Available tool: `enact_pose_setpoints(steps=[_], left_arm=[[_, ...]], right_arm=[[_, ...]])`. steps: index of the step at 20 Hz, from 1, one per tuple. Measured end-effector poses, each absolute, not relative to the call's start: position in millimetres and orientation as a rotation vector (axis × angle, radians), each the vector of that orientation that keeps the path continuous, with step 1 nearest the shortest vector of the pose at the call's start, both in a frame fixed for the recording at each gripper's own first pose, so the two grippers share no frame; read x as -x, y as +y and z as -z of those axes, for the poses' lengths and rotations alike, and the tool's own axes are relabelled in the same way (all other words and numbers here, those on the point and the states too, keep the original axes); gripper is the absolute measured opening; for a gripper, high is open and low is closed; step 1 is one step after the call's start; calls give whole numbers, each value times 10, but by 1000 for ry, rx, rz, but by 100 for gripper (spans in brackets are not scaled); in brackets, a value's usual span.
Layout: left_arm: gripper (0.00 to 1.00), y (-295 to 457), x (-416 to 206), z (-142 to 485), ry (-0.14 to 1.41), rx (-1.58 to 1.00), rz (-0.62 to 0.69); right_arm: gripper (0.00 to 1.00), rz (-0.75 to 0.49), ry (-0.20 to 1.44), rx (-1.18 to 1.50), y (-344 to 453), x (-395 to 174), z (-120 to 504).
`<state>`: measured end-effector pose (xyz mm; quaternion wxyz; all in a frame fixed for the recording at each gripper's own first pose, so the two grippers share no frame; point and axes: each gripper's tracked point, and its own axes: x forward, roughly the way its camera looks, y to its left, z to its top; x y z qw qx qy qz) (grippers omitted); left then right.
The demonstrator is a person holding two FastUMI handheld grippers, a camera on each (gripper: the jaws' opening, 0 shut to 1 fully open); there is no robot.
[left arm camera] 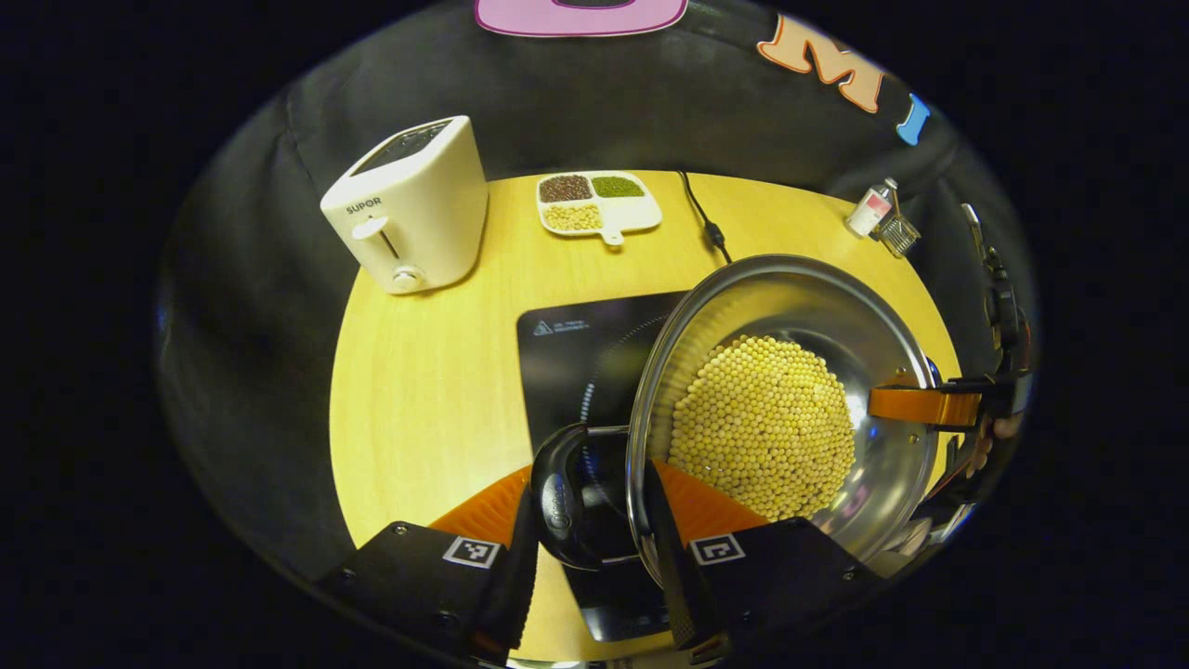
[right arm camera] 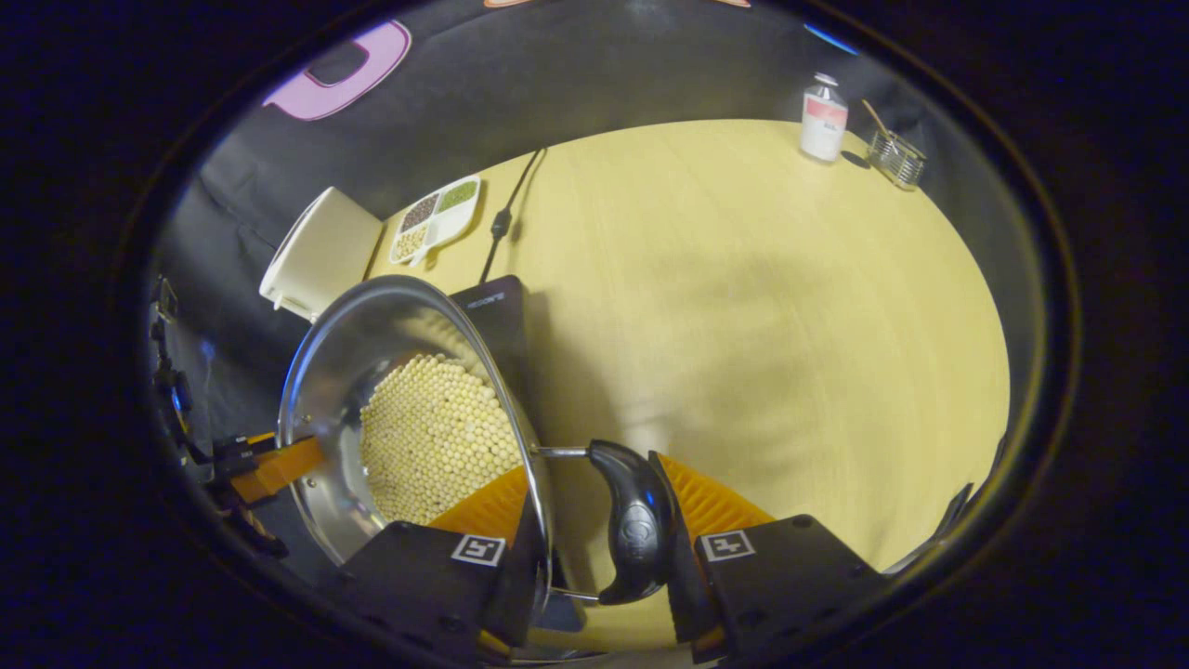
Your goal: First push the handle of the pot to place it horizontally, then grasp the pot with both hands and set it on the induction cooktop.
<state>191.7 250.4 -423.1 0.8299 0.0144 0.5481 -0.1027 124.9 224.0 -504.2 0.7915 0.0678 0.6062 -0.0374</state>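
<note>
left claw (left arm camera: 594,544) clamped on pot's near black handle (left arm camera: 567,497), both fingers pressing. right claw (right arm camera: 594,548) gripping opposite black handle (right arm camera: 636,534) same way. i see steel pot (left arm camera: 864,334), full of pale beans (left arm camera: 762,427), partly over induction cooktop (left arm camera: 576,344). toaster (left arm camera: 409,204) and bean tray (left arm camera: 599,202) beyond cooktop on table (left arm camera: 418,390).

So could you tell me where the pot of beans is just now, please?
The pot is held at its handles by the left gripper and right gripper, partly over the induction cooktop, in front of the divided dish.
</note>
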Motion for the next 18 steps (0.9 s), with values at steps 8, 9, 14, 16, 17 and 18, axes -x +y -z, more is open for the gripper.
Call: enact_pose_setpoints(steps=[8,9,14,16,17,18], left_arm=[[59,2775,-2039,4254,1124,-60,208],[59,2778,-2036,4261,1123,-59,209],[69,2812,-2005,4257,1122,-93,213],[75,2829,-2018,4243,1111,-121,202],[80,2827,-2014,4234,1105,-123,194],[81,2853,-2020,4225,1099,-129,184]], right_arm=[[61,70,1299,-154,2501,-1405,5118],[62,64,1299,-159,2508,-1417,5127],[58,68,1273,-171,2512,-1456,5108],[62,87,1239,-198,2510,-1548,5069],[69,88,1232,-213,2511,-1580,5043],[75,87,1231,-226,2519,-1580,5026]])
